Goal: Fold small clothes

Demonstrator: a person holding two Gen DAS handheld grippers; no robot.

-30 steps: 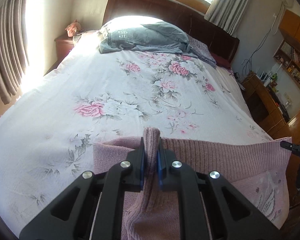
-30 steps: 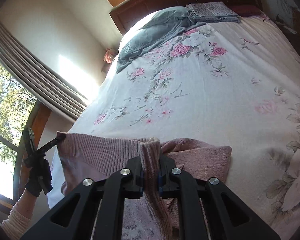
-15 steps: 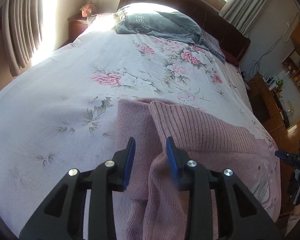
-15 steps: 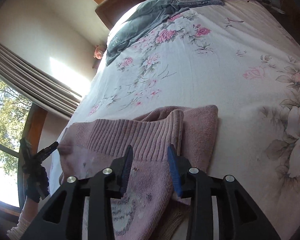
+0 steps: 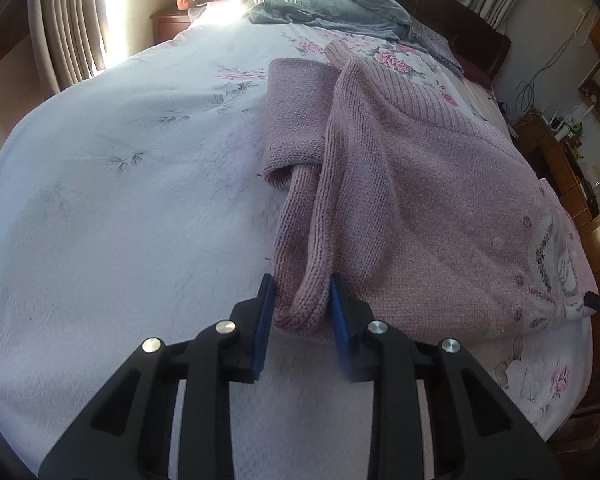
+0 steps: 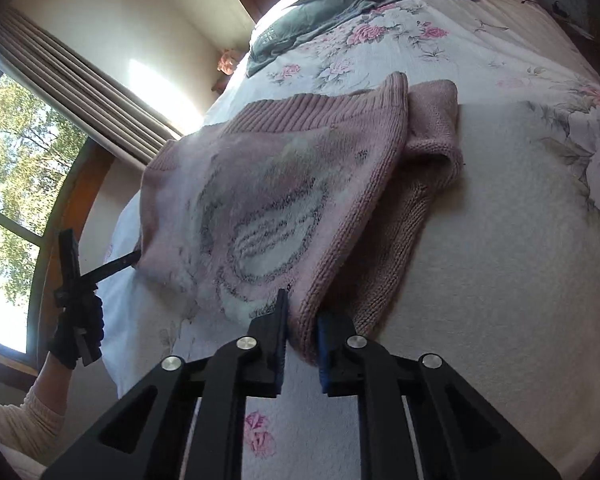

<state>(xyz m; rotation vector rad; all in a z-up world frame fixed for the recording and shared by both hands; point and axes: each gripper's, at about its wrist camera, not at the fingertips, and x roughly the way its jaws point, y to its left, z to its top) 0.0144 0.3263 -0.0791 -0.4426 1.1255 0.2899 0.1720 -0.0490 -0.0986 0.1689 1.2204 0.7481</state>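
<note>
Left wrist view shows the left gripper (image 5: 302, 300) low over the bed (image 5: 120, 200), its jaws spread with a rolled edge of the pink knit sweater (image 5: 420, 200) lying between the blue pads; whether the pads touch the knit cannot be told. The sweater lies flat on the floral bedspread, one sleeve (image 5: 296, 116) tucked across beside the body and the ribbed hem at the far end. From the right wrist view, the right gripper (image 6: 302, 320) sits at the opposite side edge, jaws parted around the thick knit edge and not visibly squeezing it. The patterned front of the sweater (image 6: 268, 216) faces up there, and the person's gloved hand (image 6: 80, 328) holds the left tool at the far edge.

The step in hand appears to be taking hold of both near-side edges for a fold. The next move likely calls for both jaws to close firmly on the knit, then lift together and carry that end toward the hem, keeping the tucked sleeves from slipping out.
</note>
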